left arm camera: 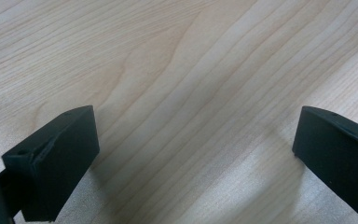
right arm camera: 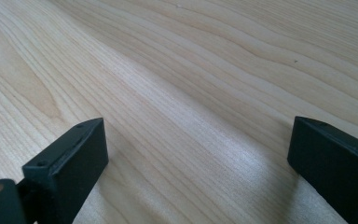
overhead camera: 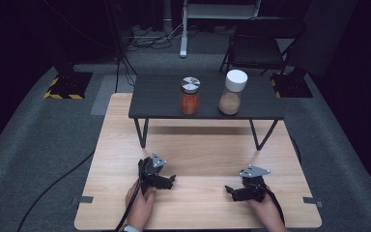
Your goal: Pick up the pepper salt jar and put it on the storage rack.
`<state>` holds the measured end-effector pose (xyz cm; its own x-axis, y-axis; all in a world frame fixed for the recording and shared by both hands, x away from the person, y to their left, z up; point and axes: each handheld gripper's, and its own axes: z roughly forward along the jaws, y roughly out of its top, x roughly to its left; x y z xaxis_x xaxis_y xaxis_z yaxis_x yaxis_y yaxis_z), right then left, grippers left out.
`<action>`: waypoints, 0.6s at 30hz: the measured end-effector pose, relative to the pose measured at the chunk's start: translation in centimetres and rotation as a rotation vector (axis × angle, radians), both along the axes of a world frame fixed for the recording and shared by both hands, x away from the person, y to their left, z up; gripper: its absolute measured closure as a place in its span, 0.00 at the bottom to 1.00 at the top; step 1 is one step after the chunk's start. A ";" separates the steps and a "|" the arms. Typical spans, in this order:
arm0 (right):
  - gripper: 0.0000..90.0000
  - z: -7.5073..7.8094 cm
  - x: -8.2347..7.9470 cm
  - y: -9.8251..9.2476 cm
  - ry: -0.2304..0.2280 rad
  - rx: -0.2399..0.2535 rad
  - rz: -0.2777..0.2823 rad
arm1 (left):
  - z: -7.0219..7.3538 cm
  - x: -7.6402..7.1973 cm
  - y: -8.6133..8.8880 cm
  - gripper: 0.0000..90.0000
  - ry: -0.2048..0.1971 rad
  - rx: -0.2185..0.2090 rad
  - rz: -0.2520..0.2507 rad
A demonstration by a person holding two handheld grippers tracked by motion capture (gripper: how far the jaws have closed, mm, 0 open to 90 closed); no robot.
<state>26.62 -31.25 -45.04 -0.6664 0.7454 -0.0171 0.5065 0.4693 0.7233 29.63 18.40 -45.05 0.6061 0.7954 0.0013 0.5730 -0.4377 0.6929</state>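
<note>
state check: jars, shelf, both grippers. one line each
orange jar: upright on the shelf, silver lid on, nearly full of orange powder
brown jar: upright on the shelf, white lid on, about half full of brown powder
dark shelf: standing on the wooden table
left gripper: open, empty, low over the table
right gripper: open, empty, low over the table

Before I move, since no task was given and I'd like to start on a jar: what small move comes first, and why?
Probably lift the right gripper off the wooden table and carry it toward the white-lidded jar on the dark shelf. Its jaws stand wide apart with nothing between them, and that jar sits on its side; the orange jar suits the left gripper.
</note>
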 end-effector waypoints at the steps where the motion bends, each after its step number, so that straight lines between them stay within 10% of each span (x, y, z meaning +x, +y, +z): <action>1: 0.05 0.0 0.0 0.0 0.000 0.000 0.000 | 0.0 0.0 0.0 0.00 0.002 0.000 0.002; 18: 0.05 0.0 0.0 0.0 0.000 0.000 0.000 | 0.0 0.0 0.0 0.00 -0.004 0.000 -0.002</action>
